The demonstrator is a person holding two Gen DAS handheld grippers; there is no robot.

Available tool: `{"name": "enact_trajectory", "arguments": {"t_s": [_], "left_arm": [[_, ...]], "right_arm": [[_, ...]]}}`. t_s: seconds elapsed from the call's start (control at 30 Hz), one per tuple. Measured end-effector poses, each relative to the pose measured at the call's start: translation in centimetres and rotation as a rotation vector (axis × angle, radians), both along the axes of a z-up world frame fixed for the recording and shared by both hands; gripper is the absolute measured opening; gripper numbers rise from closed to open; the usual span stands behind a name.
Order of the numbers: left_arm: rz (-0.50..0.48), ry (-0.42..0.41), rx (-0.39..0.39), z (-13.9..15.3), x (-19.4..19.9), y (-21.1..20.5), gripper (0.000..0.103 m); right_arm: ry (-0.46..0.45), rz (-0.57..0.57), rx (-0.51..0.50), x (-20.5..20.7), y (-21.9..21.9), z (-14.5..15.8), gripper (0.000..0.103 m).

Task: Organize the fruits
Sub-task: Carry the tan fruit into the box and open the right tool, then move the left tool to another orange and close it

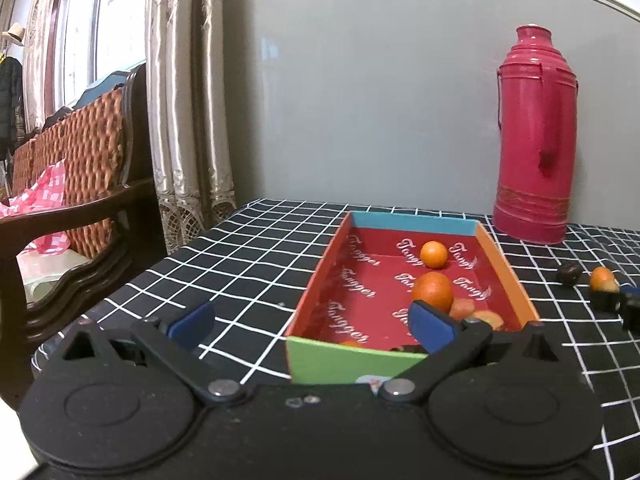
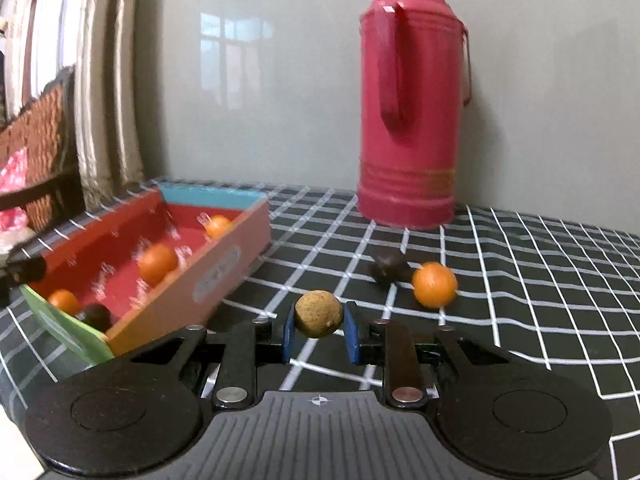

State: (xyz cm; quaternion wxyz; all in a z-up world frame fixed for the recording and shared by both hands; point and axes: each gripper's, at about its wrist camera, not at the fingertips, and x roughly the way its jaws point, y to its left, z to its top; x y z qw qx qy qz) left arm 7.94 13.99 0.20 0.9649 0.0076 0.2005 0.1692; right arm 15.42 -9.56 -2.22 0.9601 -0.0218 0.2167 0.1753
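Looking from the left side of the scene, I saw the left gripper (image 1: 310,326) with its blue pads standing wide, nothing between them, held low at the near end of the box (image 1: 508,268). This box was a shallow cardboard tray with a red floor, and it lay on the black checked tablecloth (image 1: 248,264). Inside it were two orange fruits (image 1: 433,291), one small near the far wall, one bigger in the middle, and some more pieces near the front which I could not name.

To the right of the box, on the cloth, lay a dark round fruit (image 2: 387,265) and just beside it another orange fruit (image 2: 434,284); they seemed to touch. Behind them stood a tall red thermos (image 2: 408,120), upright near the wall.

My right gripper (image 2: 319,333) was closed narrow on a brownish round fruit (image 2: 319,313), both blue pads pressing its sides, near the right wall of the box and a little above the cloth.
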Motion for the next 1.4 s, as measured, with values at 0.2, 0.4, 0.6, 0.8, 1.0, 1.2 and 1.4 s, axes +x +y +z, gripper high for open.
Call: {"name": "enact_trajectory", "arguments": {"t_s": [0.2,0.4,0.6,0.8,1.0,1.2,1.4], "left_arm": [[0.032,0.004,0.006,0.0,-0.7,1.5,0.097],[0.064,0.018,0.009,-0.2,-1.7,3.1,0.097],[0.086,0.036,0.014,-0.4,-2.5,4.7,0.097],[0.103,0.042,0.011,-0.5,-3.1,5.8,0.097],[0.108,0.050,0.016,-0.6,-3.3,6.1,0.097],[0.101,0.041,0.013,-0.3,-3.2,5.7,0.097],[0.069,0.038,-0.004,0.0,-2.6,4.1,0.097]], "right_arm": [[-0.074,0.048,0.042,-0.9,2.1,1.1,0.026],[-0.105,0.111,0.050,-1.8,4.8,1.4,0.026],[-0.108,0.169,0.037,-2.1,7.9,0.8,0.026],[-0.096,0.206,0.037,-2.0,10.8,0.0,0.026],[-0.146,0.163,0.033,-2.4,11.8,-0.5,0.091],[-0.240,0.091,0.132,-2.9,9.2,0.4,0.100],[-0.218,0.038,0.162,-2.6,6.5,0.7,0.100]]}}
